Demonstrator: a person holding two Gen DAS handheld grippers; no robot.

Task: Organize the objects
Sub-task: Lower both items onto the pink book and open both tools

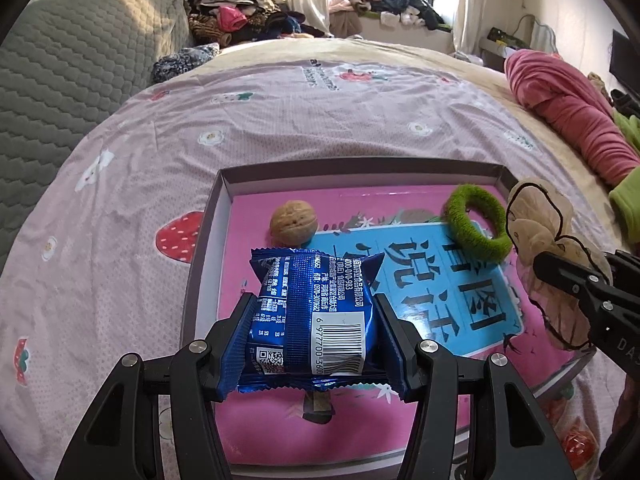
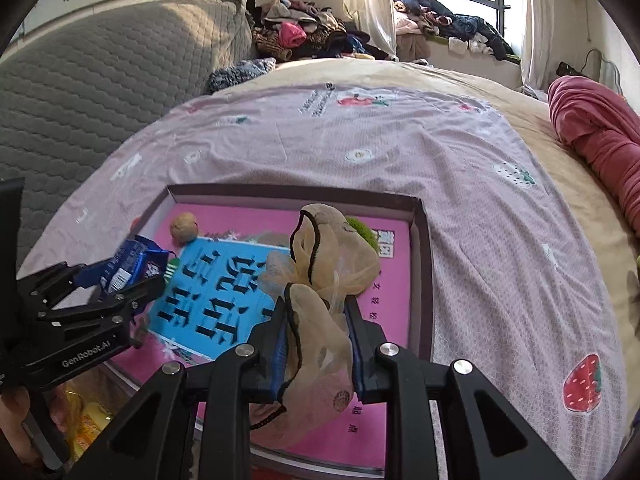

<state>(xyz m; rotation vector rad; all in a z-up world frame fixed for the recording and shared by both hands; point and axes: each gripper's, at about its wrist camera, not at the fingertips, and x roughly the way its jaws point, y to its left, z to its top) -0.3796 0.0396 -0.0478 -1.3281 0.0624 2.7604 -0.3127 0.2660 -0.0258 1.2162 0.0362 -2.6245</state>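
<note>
Blue snack packet [image 1: 316,316] clamped in left gripper [image 1: 316,304], beige gauze scrunchie [image 2: 320,304] pinched by right gripper [image 2: 318,300], both above shallow box [image 1: 360,168] holding walnut [image 1: 293,222], green ring [image 1: 476,220].

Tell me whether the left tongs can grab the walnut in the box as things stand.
Probably not yet: the left tongs are shut on the blue snack packet, which hangs just before the walnut. Once it is dropped, the way looks free.

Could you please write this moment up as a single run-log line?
left gripper: shut on blue snack packet | right gripper: shut on beige mesh scrunchie | both over box tray | in tray: walnut, green ring
</note>
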